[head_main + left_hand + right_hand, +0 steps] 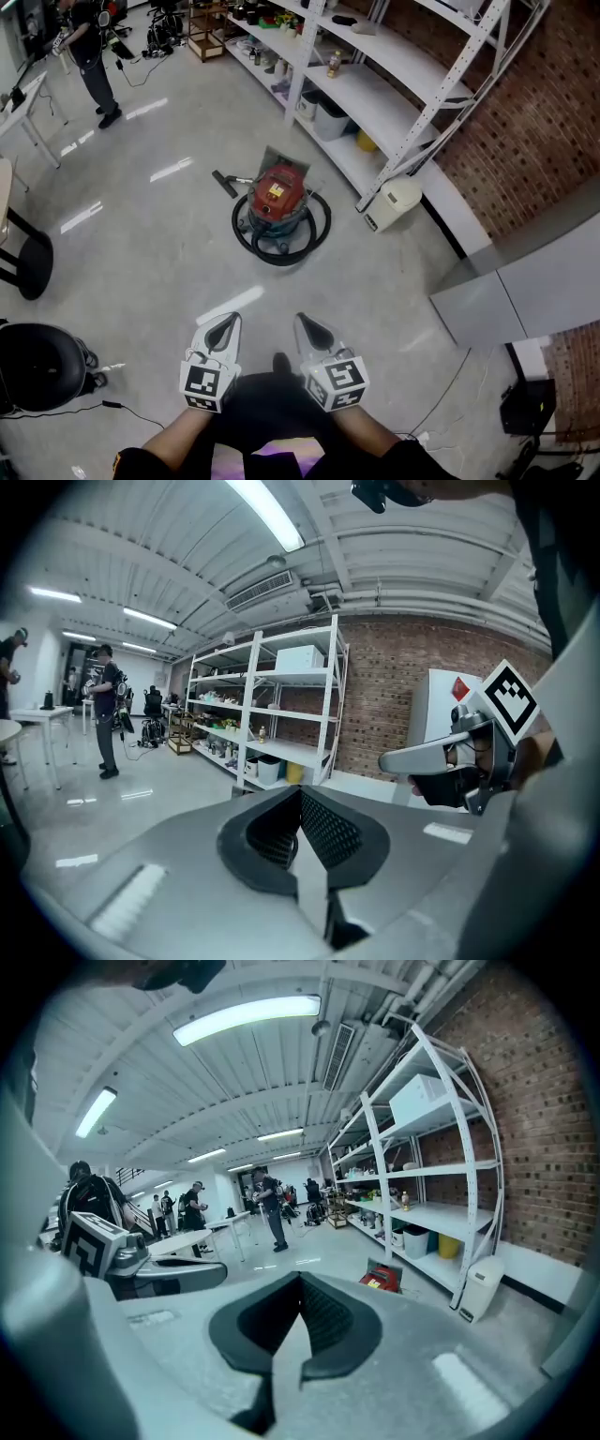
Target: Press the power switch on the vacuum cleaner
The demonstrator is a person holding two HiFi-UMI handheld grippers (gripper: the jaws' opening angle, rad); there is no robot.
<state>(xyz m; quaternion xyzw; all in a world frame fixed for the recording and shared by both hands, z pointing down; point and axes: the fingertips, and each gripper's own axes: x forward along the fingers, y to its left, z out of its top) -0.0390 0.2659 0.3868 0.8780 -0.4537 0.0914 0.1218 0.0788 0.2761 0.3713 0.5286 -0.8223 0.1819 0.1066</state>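
Our left claw (225, 330) and right claw (309, 330) are closed and empty. The vacuum cleaner (278, 199) sits far ahead, and its looped hose (281, 259) might trip us.

polished grey floor (159, 234), white shelving (394, 103) along a brick wall (525, 122).

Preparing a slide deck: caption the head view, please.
Left tool and right tool, both shut, held short of the red vacuum cleaner beside white shelving.

Pale grey tapered shells on left gripper (228, 324) and right gripper (305, 324); black ribbed pads (324, 832) inside; marker cube (203, 382) on each, black-and-white squares. Person: dark sleeves (142, 464), dark trousers (267, 405), black shoe (281, 362)
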